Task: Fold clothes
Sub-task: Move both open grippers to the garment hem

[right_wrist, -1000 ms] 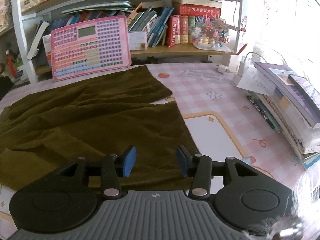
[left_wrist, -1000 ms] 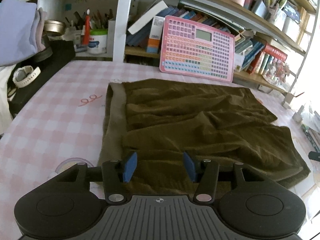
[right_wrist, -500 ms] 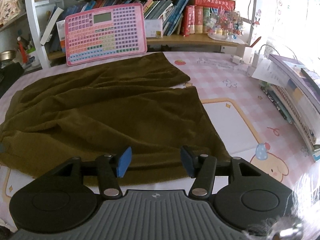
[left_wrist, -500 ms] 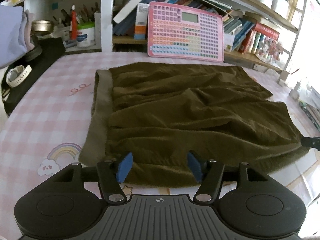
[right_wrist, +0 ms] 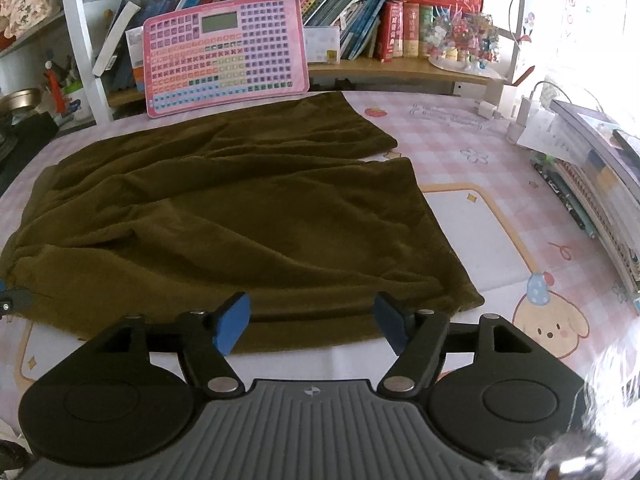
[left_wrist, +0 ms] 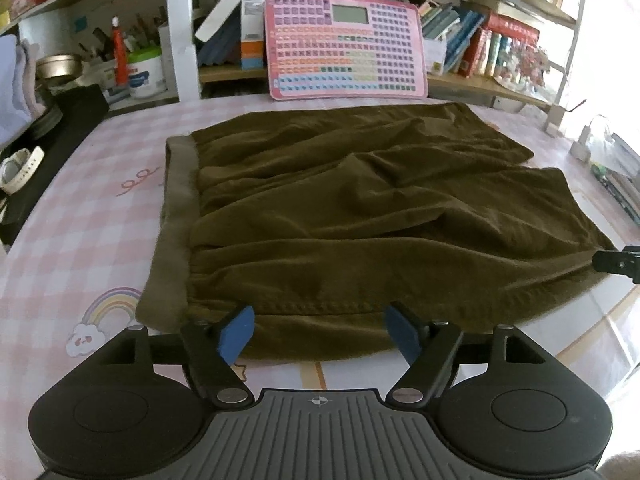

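Olive shorts [left_wrist: 360,216] lie flat on the pink checked table [left_wrist: 80,232], waistband at left. Left gripper [left_wrist: 320,330] and right gripper [right_wrist: 310,322] sit at the near hem, jaws opening, gripping nothing.

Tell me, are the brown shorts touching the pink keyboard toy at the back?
Cannot tell. In the right wrist view the shorts far edge runs right up to the foot of the pink keyboard toy, with no gap showing, but real contact isn't plain.
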`<action>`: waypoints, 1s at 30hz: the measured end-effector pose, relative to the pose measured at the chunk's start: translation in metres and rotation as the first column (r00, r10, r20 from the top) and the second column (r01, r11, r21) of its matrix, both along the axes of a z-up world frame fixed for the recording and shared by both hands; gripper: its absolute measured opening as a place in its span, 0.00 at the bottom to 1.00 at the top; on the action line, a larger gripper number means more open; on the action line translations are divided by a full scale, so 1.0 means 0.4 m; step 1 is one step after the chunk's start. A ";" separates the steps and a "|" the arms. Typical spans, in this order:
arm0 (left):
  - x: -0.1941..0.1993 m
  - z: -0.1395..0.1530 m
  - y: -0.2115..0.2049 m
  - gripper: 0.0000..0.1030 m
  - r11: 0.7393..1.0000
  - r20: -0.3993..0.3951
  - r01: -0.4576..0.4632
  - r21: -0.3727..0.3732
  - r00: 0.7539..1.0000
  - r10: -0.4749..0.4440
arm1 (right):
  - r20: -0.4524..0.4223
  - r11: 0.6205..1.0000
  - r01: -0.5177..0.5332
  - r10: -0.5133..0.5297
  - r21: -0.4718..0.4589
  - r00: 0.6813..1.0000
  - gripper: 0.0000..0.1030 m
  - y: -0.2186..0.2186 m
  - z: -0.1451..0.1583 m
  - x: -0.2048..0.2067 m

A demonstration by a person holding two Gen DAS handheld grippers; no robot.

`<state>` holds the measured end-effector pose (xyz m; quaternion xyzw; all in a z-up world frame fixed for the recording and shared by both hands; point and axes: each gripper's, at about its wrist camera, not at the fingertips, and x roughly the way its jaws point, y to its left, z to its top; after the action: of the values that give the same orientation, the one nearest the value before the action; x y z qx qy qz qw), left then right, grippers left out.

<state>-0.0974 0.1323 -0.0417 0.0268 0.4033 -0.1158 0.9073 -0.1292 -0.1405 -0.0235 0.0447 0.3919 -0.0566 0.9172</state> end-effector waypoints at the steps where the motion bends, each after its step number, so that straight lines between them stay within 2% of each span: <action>1: -0.001 -0.001 -0.004 0.75 1.000 -0.001 0.007 0.002 1.000 -0.007 | -0.001 1.000 -0.002 0.002 0.000 1.000 0.68 0.003 0.000 -0.001; 11: -0.003 -0.002 -0.020 0.83 0.999 0.008 0.017 0.032 1.000 -0.017 | 0.002 0.999 -0.009 0.009 -0.039 1.000 0.81 0.026 0.001 -0.004; 17: 0.008 0.001 -0.025 0.88 0.999 0.019 0.030 0.018 0.999 -0.030 | 0.003 0.998 0.019 -0.019 -0.060 1.000 0.84 0.017 0.006 -0.005; 30: 0.034 -0.012 -0.063 0.89 0.999 0.007 0.051 0.002 0.999 -0.051 | -0.014 0.996 0.016 -0.017 -0.085 1.000 0.86 0.002 0.006 0.004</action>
<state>-0.0840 0.1071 -0.0464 0.0384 0.3994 -0.1382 0.9055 -0.1276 -0.1398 -0.0210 0.0085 0.3953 -0.0809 0.9149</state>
